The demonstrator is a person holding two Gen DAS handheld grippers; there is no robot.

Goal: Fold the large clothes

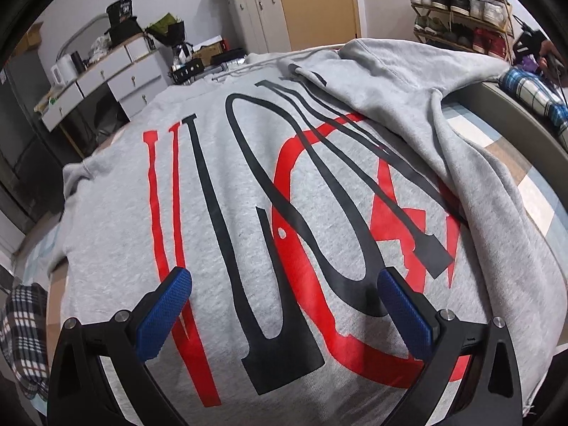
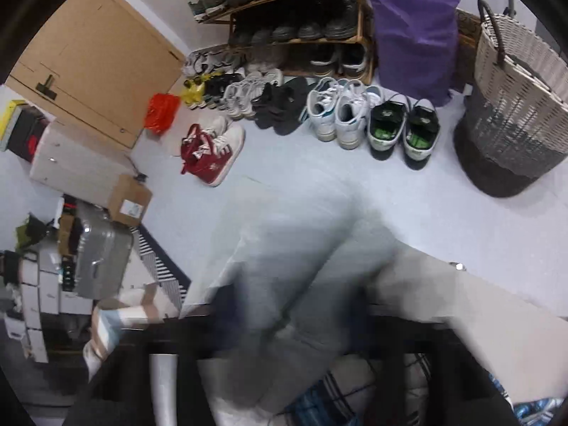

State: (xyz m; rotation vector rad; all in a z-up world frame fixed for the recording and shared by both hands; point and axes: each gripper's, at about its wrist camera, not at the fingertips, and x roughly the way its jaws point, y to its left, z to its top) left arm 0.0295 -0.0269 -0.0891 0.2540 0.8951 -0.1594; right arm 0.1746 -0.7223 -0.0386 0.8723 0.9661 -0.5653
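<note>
Because the grey fleece hoodie with red and black lettering (image 1: 248,195) looks thick, soft and floppy, its hem or sleeve (image 1: 461,149) seems the best hold. The left gripper (image 1: 284,284) hovers wide open over it, holding nothing; the right gripper (image 2: 284,316) is too blurred to judge.

Bare floor (image 2: 284,174) lies open between shoes (image 2: 340,117) and basket (image 2: 514,106).

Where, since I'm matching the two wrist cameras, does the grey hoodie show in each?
Left wrist: grey hoodie fills the centre, spread flat.
Right wrist: blurred grey cloth, lower centre, likely its sleeve.
Shared landmark: wooden shoe rack, top right in left view, top centre in right.
</note>
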